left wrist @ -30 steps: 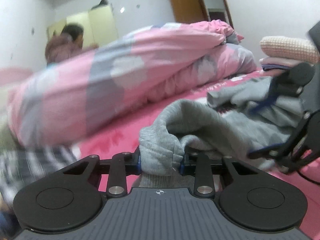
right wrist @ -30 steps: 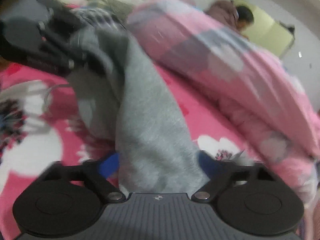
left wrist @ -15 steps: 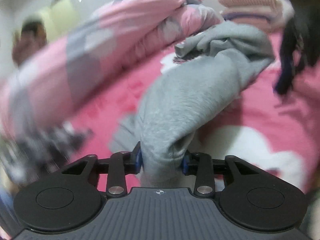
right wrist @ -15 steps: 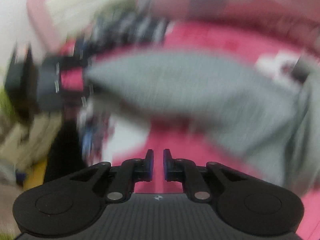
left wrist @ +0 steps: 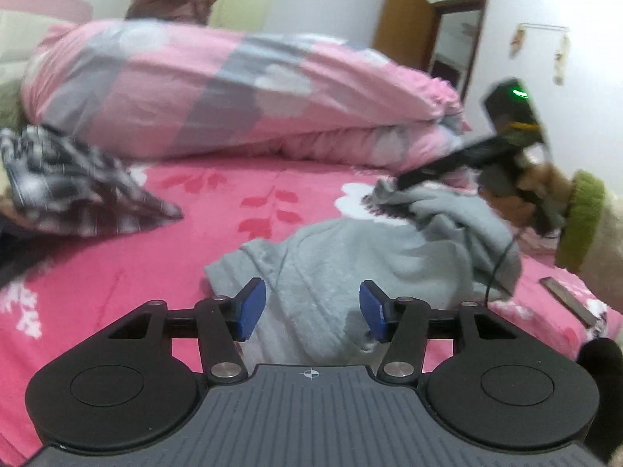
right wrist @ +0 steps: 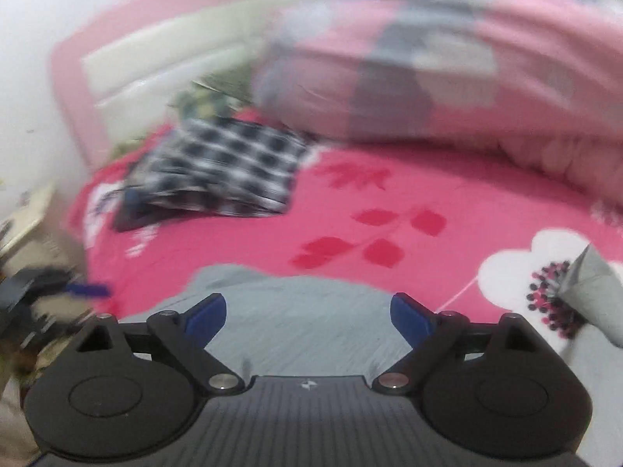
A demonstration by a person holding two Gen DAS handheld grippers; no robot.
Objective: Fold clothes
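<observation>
A grey garment [left wrist: 389, 257] is seen rumpled on the pink bed [left wrist: 117, 272] at lower centre, both the left gripper [left wrist: 312, 305] and right gripper [right wrist: 309, 311] spread wide and empty, so an edge is probably to be gripped next.

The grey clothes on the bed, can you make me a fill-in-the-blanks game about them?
1. The grey garment lies on a ____ sheet.
2. Both the left gripper and the right gripper are ____.
3. The checked cloth is black and ____.

Missing words: pink; open; white
</observation>
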